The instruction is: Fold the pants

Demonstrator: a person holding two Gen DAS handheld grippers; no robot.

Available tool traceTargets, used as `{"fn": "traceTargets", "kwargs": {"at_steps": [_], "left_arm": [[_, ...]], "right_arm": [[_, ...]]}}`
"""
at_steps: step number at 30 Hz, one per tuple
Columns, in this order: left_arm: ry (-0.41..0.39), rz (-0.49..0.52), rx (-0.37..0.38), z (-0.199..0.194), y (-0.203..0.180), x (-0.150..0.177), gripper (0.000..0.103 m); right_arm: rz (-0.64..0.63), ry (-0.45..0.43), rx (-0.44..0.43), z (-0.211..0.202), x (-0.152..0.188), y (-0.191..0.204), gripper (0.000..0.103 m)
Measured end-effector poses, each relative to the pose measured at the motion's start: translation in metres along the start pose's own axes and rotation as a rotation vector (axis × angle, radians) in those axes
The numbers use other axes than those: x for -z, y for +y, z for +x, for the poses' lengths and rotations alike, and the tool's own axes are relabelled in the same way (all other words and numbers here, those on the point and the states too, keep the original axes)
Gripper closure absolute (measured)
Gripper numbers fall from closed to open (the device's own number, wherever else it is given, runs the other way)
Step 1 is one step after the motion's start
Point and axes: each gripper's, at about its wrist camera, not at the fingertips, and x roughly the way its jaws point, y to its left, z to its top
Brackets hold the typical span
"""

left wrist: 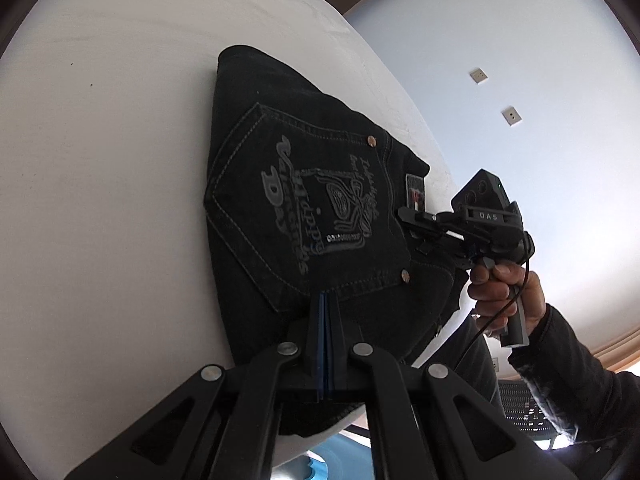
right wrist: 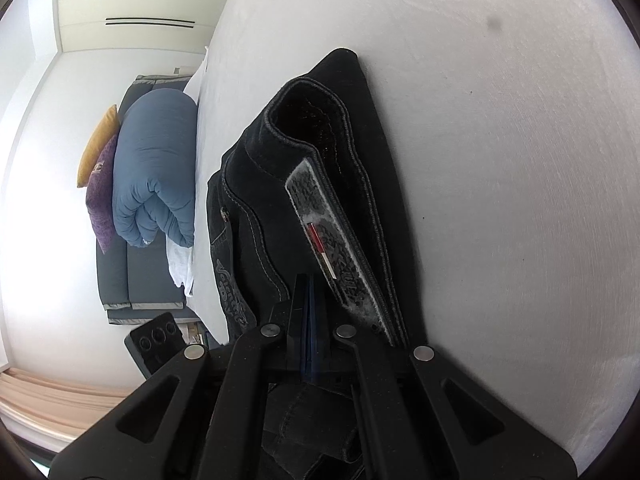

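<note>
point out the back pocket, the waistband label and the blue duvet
back pocket (left wrist: 280, 200): left wrist view, on the printed design.
waistband label (right wrist: 332, 240): right wrist view, mid patch, beside the red stripe.
blue duvet (right wrist: 154, 168): right wrist view, middle of the roll.

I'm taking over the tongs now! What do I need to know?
Left tongs: shut, tips at the near edge of the black pants; a grip on cloth can't be confirmed.
Right tongs: shut at the waistband by the label.
Pants lie on the white bed, already folded into a compact stack, back pocket up.
Left: check whether another fold is needed, then let go.
</note>
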Motion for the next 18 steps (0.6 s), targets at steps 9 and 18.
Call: {"fn": "traceTargets", "kwargs": {"at_steps": [9, 18], "left_arm": [[0.009, 0.045, -0.075, 0.007, -0.009, 0.010, 0.101], [0.020, 0.106, -0.143, 0.014, -0.018, 0.010, 0.099]], "right_arm": [[0.011, -0.004, 0.025, -0.017, 0.020, 0.011, 0.101], [-0.143, 0.131, -0.055, 0.017, 0.045, 0.063, 0.096]]}}
